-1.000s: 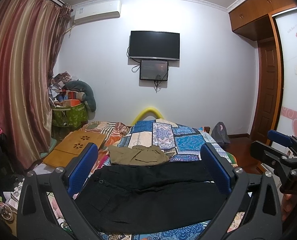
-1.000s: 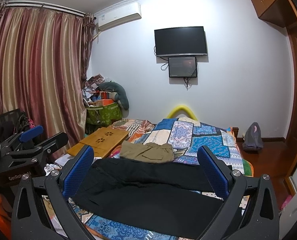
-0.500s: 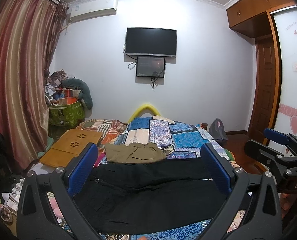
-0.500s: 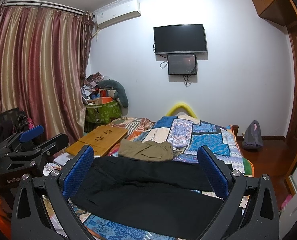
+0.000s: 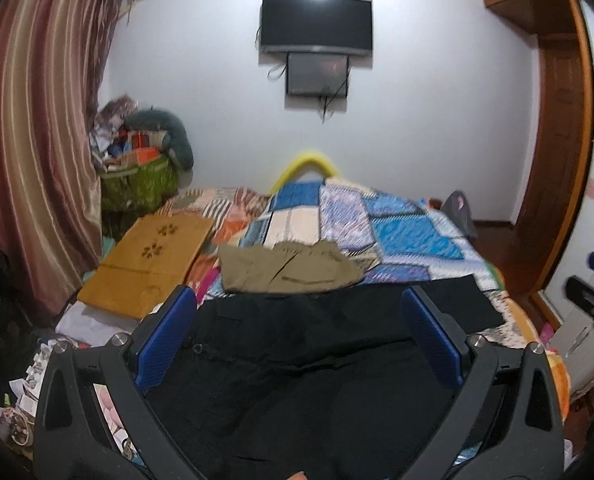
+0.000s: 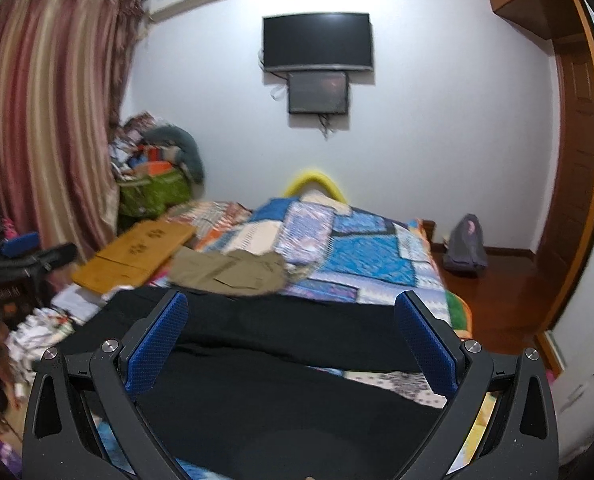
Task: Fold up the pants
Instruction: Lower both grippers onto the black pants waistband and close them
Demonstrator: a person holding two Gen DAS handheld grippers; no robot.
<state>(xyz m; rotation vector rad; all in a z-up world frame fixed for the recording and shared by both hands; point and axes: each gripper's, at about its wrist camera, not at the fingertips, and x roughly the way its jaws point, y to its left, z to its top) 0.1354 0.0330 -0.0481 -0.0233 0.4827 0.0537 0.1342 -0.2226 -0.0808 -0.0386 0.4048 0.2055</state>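
Observation:
Black pants (image 5: 297, 364) (image 6: 281, 384) lie spread flat across the near end of the bed, waist to the left, legs running right. My left gripper (image 5: 297, 316) hangs above the waist half, its blue-padded fingers wide open and empty. Over the leg half, my right gripper (image 6: 291, 324) is likewise open, nothing between its pads. Each gripper shows at the other view's edge: the right gripper's body (image 5: 593, 300) and the left gripper's body (image 6: 25, 256). Folded khaki pants (image 5: 285, 268) (image 6: 229, 272) rest just beyond the black ones.
A patchwork quilt (image 5: 377, 228) covers the bed. A wooden lap tray (image 5: 149, 260) lies at the bed's left side, with clutter and a green basket (image 5: 137, 184) by the curtain. A grey bag (image 6: 465, 248) sits on the wood floor near the door.
Both grippers have moved forward and tilted down over the black pants, which now fill more of each view. Their fingers stay open.

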